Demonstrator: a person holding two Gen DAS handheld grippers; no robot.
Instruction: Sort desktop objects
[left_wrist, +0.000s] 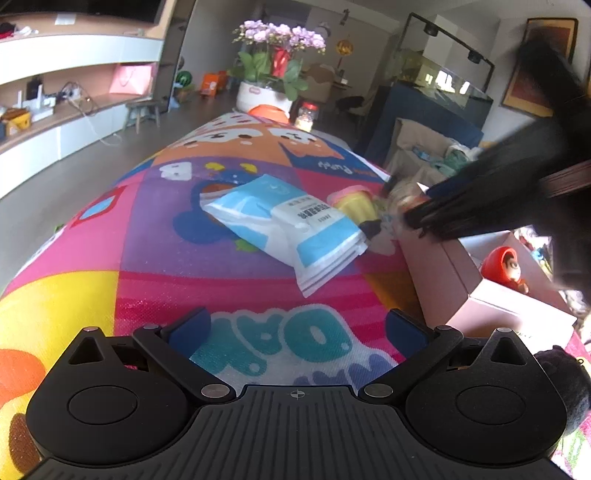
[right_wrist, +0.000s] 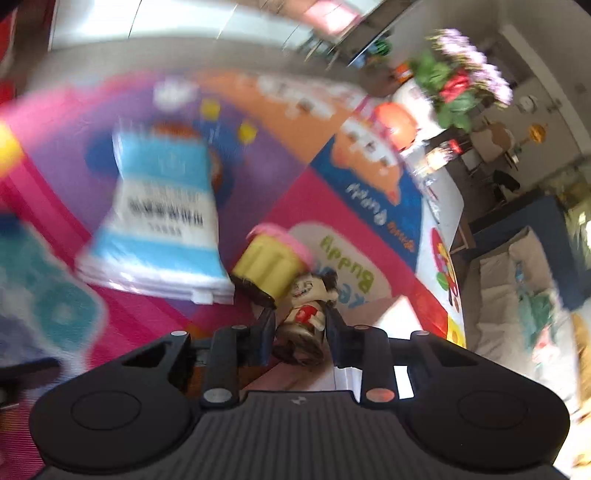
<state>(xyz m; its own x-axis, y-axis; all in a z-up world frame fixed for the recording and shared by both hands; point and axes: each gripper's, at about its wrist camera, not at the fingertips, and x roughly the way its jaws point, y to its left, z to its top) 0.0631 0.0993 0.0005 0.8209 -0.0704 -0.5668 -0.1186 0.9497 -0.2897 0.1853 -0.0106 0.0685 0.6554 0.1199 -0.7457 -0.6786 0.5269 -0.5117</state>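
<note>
A blue and white tissue pack lies on the colourful cartoon tablecloth. A yellow cup-shaped toy with a pink top lies just right of it. My left gripper is open and empty, low over the cloth in front of the pack. My right gripper is shut on a small figurine with a cream body and a red mark, beside the yellow toy and the tissue pack. The right gripper shows blurred in the left wrist view.
An open pink box stands at the table's right edge with a red round toy inside. A flower pot and a jar stand at the far end. A black fuzzy thing lies by the left gripper.
</note>
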